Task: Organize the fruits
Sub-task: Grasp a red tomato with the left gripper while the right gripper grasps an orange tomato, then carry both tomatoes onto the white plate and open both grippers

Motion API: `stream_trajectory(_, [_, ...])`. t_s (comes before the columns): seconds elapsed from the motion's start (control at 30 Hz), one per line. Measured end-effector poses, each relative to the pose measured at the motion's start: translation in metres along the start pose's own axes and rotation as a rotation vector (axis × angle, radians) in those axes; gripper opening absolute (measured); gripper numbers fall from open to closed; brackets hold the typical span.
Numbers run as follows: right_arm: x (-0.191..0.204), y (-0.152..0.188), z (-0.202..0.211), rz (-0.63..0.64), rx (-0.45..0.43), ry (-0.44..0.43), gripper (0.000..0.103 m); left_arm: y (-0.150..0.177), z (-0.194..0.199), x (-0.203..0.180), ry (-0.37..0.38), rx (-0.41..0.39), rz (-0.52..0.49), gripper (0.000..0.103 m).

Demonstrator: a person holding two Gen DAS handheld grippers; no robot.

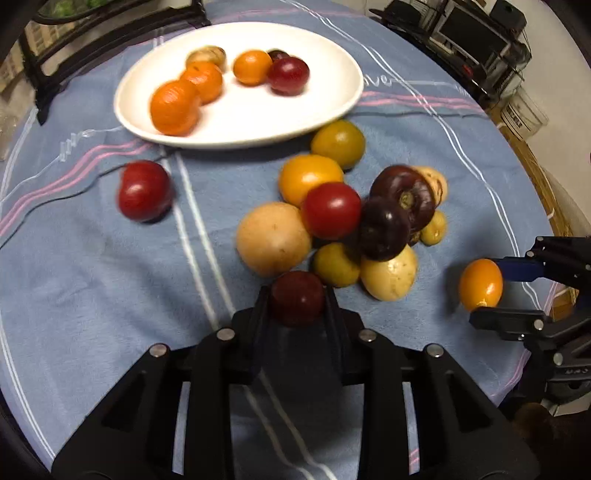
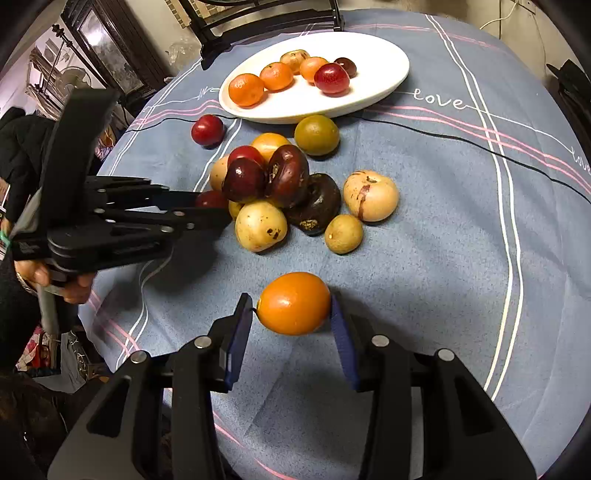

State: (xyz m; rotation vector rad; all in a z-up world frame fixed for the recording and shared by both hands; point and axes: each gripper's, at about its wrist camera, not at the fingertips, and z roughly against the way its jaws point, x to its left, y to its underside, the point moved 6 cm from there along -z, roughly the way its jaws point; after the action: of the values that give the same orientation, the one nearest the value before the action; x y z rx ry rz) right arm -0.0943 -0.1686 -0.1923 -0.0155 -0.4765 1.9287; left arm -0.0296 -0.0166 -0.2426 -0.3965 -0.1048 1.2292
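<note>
A white oval plate at the far side holds several fruits: oranges, a red one, a dark one, a pale one. A pile of red, yellow, green and dark purple fruits lies mid-table. My left gripper is shut on a dark red fruit at the pile's near edge. My right gripper stands around an orange fruit; its blue pads sit at both sides, the left one a little apart.
A lone red fruit lies left of the pile. The round table has a blue striped cloth. A dark chair stands behind the plate. Shelving is at the far right.
</note>
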Motion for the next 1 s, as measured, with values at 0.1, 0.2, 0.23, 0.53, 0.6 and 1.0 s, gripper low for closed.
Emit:
stream_trajectory(0.1, [0.001,-0.007,0.005,0.016,-0.013,-0.004,0.043,0.000,0.018,0.005,0.024,-0.032,0.016,0.029])
stream_trajectory(0.2, [0.000,-0.014,0.012,0.024,-0.027,-0.014,0.043,-0.001,0.039,0.009,0.044,-0.073,0.039,0.029])
stream_trajectory(0.23, [0.002,-0.017,0.013,0.031,-0.031,-0.015,0.043,-0.001,0.046,0.011,0.051,-0.086,0.053,0.029])
stream_trajectory(0.53, [0.015,-0.079,0.041,0.129,-0.130,-0.040,0.043,-0.047,0.096,0.039,0.001,-0.220,0.153,0.028])
stream_trajectory(0.6, [0.015,-0.100,0.051,0.139,-0.161,-0.056,0.043,-0.069,0.109,0.042,-0.038,-0.254,0.149,0.028])
stream_trajectory(1.0, [-0.015,-0.193,0.081,0.123,-0.308,-0.004,0.043,-0.129,0.124,0.059,-0.122,-0.313,0.147,0.029])
